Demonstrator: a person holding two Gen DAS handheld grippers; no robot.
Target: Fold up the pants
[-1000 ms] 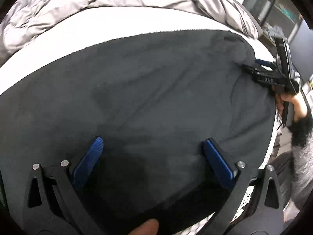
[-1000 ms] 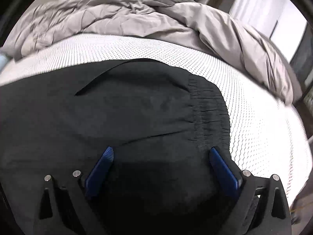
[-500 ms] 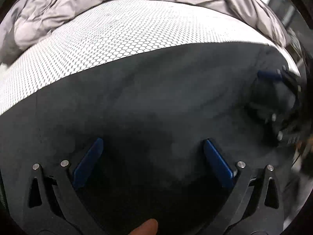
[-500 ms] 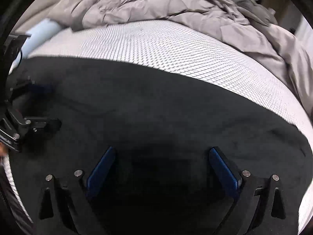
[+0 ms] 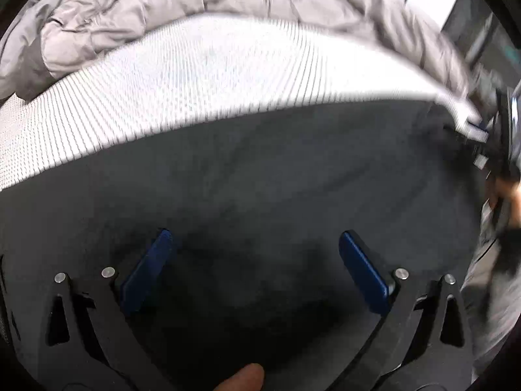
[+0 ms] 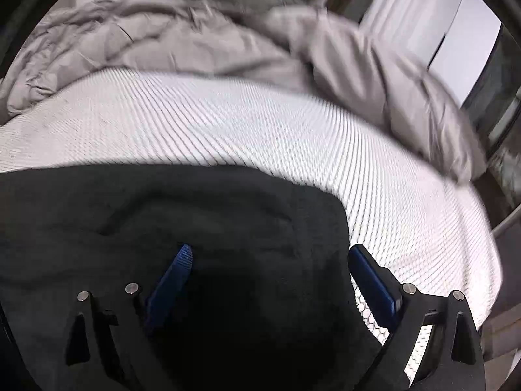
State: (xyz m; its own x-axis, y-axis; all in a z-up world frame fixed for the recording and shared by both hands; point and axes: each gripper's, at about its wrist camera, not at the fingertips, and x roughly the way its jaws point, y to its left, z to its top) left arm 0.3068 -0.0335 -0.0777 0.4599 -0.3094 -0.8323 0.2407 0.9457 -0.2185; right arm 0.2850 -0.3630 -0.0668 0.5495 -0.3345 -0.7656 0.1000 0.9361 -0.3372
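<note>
Black soft fabric pants (image 5: pixel 260 179) are spread on the white mesh-textured bed (image 6: pixel 260 123). Both grippers' blue fingers (image 5: pixel 363 268) (image 6: pixel 371 277) are held wide apart, empty; edges should be pinched evenly, it is judged, before folding

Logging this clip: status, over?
Left tongs open, right tongs open, both over black pants. Pants flat on white mattress. Grey duvet bunched behind, not interfering.

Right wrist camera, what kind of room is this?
Most likely a bedroom. Dark pants lie on a white textured mattress, a rumpled grey duvet is bunched up behind, and pale curtains hang at the back.
</note>
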